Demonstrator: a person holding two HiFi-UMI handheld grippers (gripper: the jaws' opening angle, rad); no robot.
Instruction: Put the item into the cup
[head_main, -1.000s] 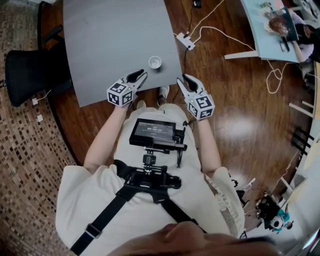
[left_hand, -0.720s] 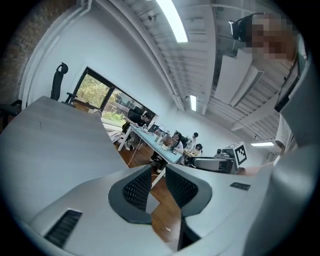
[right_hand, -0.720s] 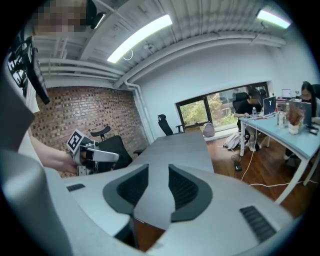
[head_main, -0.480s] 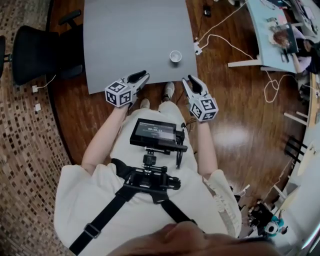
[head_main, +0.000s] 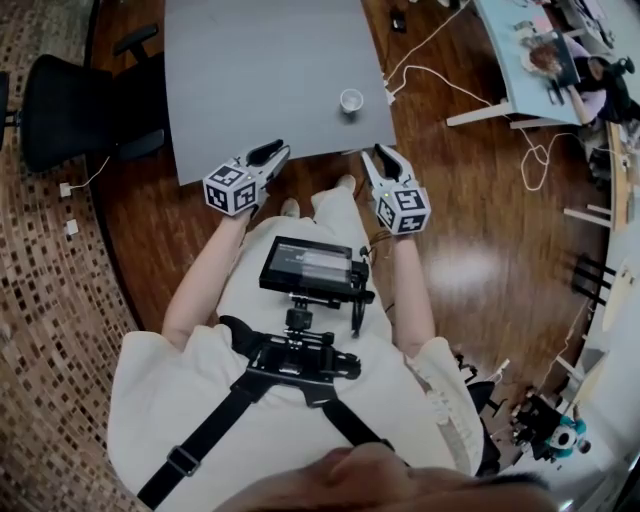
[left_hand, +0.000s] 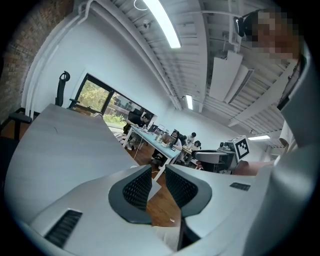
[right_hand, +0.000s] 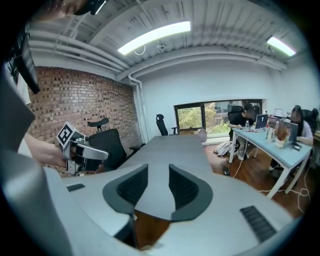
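An office chair is standing off the counter's left side, with nothing on it that bears on the job. The left gripper is hanging just short of the counter's near edge. Its fingers are standing a little apart with only floor and counter edge showing through the gap, so it is carrying nothing.

The grey counter is lying bare except for the cup, which is sitting upright close to the right-hand edge, near the front corner. It is small and white, and it is probably light and thin-walled. That means a knock from a finger is likely to tip or slide it, all the more so that close to the edge.

The item is not showing anywhere on the counter or in either gripper. Whether it is already lying inside the cup is too small to tell. Anything that fits that mouth is likely to be small and light, best pinched across its middle with the tips and let go low over the rim.

The right gripper is hovering beside the front right corner, apart from the cup. Its fingers have just been opening and are now standing wide, with nothing between them but the counter top beyond.

Further right, cables are trailing across the wooden floor towards another desk.
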